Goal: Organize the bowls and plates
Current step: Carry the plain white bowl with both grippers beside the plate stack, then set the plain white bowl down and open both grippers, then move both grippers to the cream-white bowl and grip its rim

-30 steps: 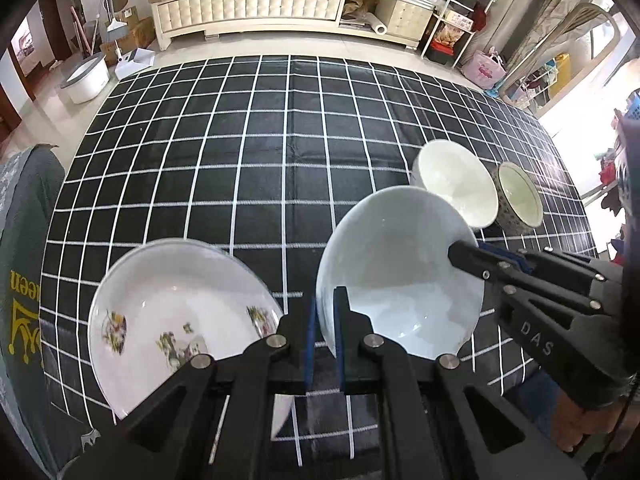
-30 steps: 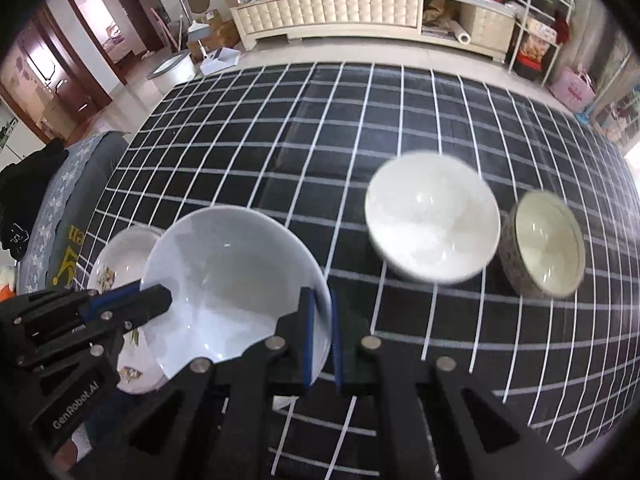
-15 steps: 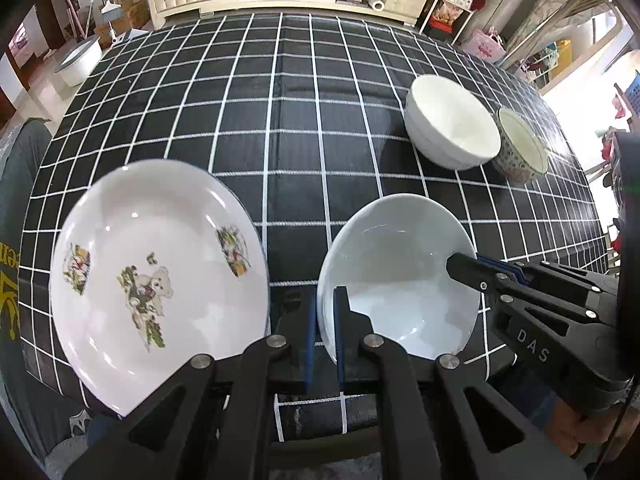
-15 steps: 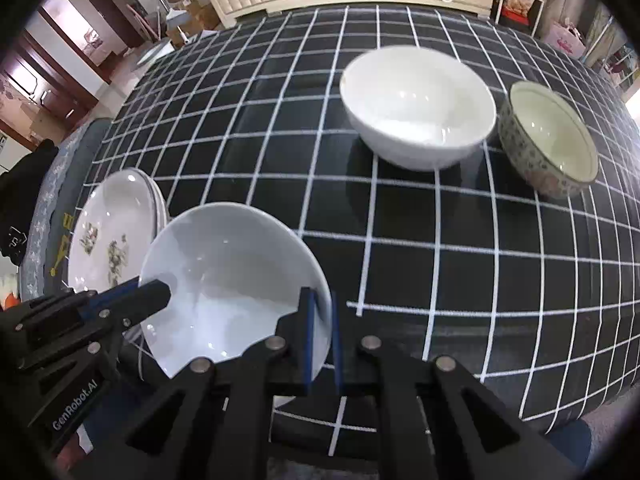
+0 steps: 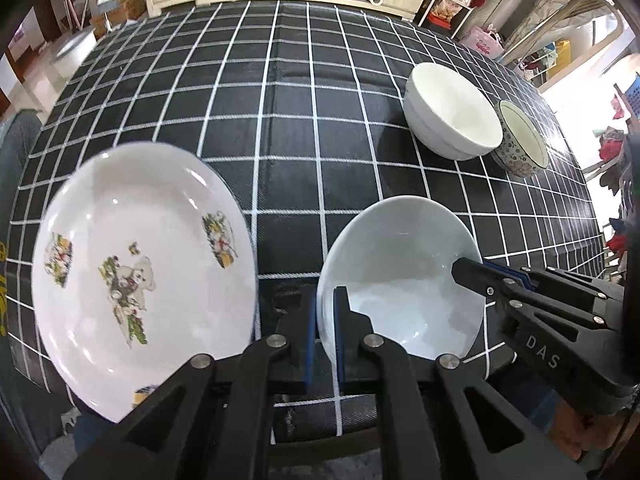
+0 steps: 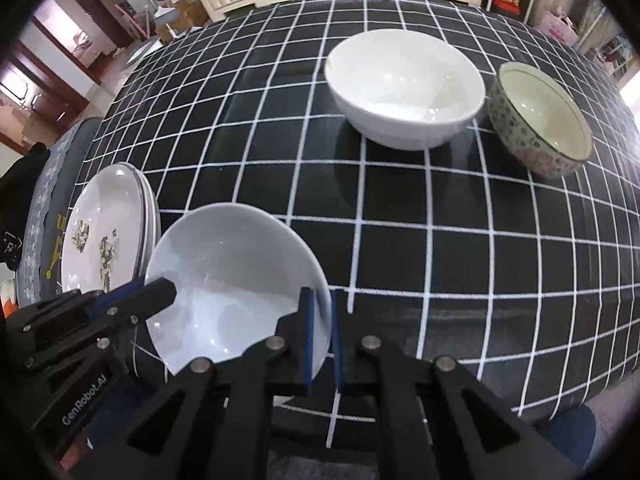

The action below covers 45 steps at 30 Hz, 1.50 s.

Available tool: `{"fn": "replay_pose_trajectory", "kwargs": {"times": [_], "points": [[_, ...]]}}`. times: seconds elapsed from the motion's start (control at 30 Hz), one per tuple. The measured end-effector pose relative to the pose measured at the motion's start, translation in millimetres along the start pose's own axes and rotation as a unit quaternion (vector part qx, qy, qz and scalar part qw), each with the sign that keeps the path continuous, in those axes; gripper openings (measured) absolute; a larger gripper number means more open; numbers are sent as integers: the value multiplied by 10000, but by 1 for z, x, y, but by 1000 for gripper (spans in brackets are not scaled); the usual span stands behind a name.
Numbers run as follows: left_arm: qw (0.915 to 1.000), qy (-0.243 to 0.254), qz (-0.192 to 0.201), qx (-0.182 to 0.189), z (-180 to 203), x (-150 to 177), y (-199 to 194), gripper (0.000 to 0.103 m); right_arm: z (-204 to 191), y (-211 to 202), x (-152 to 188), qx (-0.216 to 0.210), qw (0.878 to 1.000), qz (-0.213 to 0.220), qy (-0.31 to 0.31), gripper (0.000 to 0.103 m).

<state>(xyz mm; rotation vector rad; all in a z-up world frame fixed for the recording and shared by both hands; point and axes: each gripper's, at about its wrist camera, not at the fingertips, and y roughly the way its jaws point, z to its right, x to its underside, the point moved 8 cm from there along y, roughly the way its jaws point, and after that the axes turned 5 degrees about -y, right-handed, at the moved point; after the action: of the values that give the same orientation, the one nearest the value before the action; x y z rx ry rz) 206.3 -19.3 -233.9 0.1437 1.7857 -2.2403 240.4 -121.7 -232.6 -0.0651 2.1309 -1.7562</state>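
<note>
Checkered tablecloth (image 5: 296, 128) nearer beneath the pale bowl (image 5: 400, 276) now.

The near edge of the surface (image 5: 304, 128) is crowded. A pale shallow bowl (image 5: 400, 276) sits there, pinched on opposite rims by the left gripper (image 5: 325, 328) and the right gripper (image 6: 322, 336), so both bodies block entry from the front. Just left of it a stack of bear-print plates (image 5: 136, 280) closes that side, leaving only a narrow strip of cloth between. Far right, a white bowl (image 6: 404, 88) and a patterned bowl (image 6: 540, 120) stand almost touching. The wide checked middle and the far left lie open for passage.
</note>
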Motion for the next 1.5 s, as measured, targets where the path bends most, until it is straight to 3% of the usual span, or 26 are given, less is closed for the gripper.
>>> {"fn": "replay_pose_trajectory", "kwargs": {"times": [0.4,0.6,0.63,0.73,0.8,0.9,0.97,1.07,1.17,1.5], "points": [[10000,-15,6,-54,-3,4,-3,7,-1,-5,-2,128,9998,105,-128,11],[9988,68,462,-167,-5,-5,-29,7,4,-23,-8,300,9986,361,-232,12],[9985,79,520,-132,-4,-8,-34,8,6,-26,-9,286,9985,411,-227,12],[9975,107,692,-98,-3,-15,-48,25,12,-35,-12,303,9980,525,-156,13],[9961,152,861,-148,-1,-21,-58,33,15,-40,-14,260,9978,593,-151,17],[9942,264,1021,-217,4,-29,-69,39,23,-48,-18,256,9971,709,-112,36],[9932,304,1096,-235,9,-35,-74,39,29,-56,-23,285,9961,827,-89,47],[9922,354,1177,-219,18,-48,-80,41,39,-66,-32,277,9953,916,-108,55],[9916,442,1194,-210,30,-60,-81,46,49,-75,-44,340,9945,978,-145,58],[9924,733,954,-248,67,-106,-66,46,76,-82,-88,379,9939,997,-263,59]]}}
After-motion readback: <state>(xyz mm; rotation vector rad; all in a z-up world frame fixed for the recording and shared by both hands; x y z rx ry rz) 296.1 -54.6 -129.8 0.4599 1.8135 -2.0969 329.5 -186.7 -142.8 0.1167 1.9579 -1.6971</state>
